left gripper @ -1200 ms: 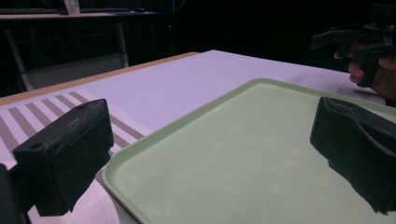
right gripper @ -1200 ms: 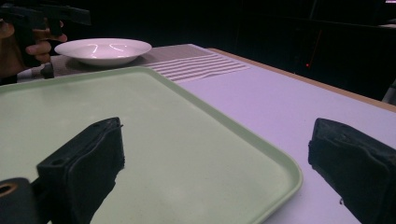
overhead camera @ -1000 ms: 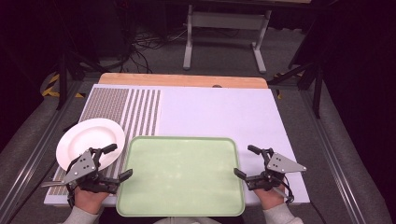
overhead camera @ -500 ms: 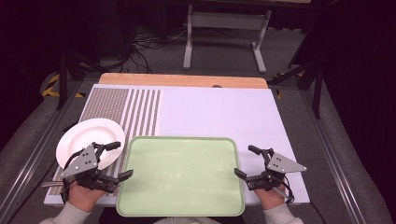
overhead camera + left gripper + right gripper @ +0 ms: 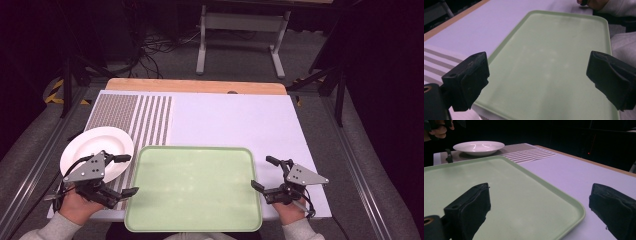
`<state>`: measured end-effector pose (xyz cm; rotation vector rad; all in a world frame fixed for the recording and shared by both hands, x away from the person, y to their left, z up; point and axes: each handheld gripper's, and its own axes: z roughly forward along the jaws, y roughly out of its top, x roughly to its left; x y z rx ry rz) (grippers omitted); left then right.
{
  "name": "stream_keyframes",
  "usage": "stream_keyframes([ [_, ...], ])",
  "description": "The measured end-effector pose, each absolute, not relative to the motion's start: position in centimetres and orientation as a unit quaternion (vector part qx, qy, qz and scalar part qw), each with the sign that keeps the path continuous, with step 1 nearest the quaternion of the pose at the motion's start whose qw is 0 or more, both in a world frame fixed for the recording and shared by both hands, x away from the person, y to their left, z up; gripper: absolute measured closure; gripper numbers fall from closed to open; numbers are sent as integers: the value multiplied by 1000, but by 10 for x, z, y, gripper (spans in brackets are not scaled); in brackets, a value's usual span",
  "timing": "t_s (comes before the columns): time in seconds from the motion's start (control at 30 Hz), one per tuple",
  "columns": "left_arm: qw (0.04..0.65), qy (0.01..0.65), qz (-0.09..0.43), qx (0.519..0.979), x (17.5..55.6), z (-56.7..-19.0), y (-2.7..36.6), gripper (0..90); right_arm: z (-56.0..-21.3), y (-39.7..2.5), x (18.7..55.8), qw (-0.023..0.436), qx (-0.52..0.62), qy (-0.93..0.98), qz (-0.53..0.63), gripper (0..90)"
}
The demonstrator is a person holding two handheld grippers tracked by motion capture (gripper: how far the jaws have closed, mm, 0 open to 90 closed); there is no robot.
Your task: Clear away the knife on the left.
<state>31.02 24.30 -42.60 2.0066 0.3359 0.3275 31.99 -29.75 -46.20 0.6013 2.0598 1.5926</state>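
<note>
while both grippers sit at the tray's 2 short sides, nothing is gripped yet.

tray: pale green tray point(image 5: 192, 187) lies flat and bare at the near edge of the table point(image 5: 235, 120), between the hands, likely so each hand can take one side.

left gripper: the left gripper point(image 5: 125, 175) hovers at the tray's left edge, jaws spread wide and holding nothing; in the left gripper view its pads point(image 5: 467, 80) straddle the near left corner of the tray point(image 5: 554, 65), one over the mat, one over the tray.

right gripper: the right gripper point(image 5: 265, 172) rests beside the tray's right edge, jaws wide apart and empty; in the right gripper view one pad point(image 5: 471, 207) hangs over the tray point(image 5: 506, 195), the other over bare table, so the rim lies between them.

plate: a white plate point(image 5: 97, 147) sits on the striped mat point(image 5: 145, 120) just left of the tray, partly under the left gripper; its closeness suggests it belongs with the tray.

step: judged as a lining-up before a 2-handed grasp of the rims, or a reach for the plate; i cannot tell which.

risk: a shallow bite on the thin rim could slip.
</note>
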Motion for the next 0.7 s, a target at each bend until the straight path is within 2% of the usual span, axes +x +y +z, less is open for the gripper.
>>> stream_keyframes([
  [0.7,397,128,114,901,310,-419,267,89,-463,-296,321,228,220,753,577,42],
])
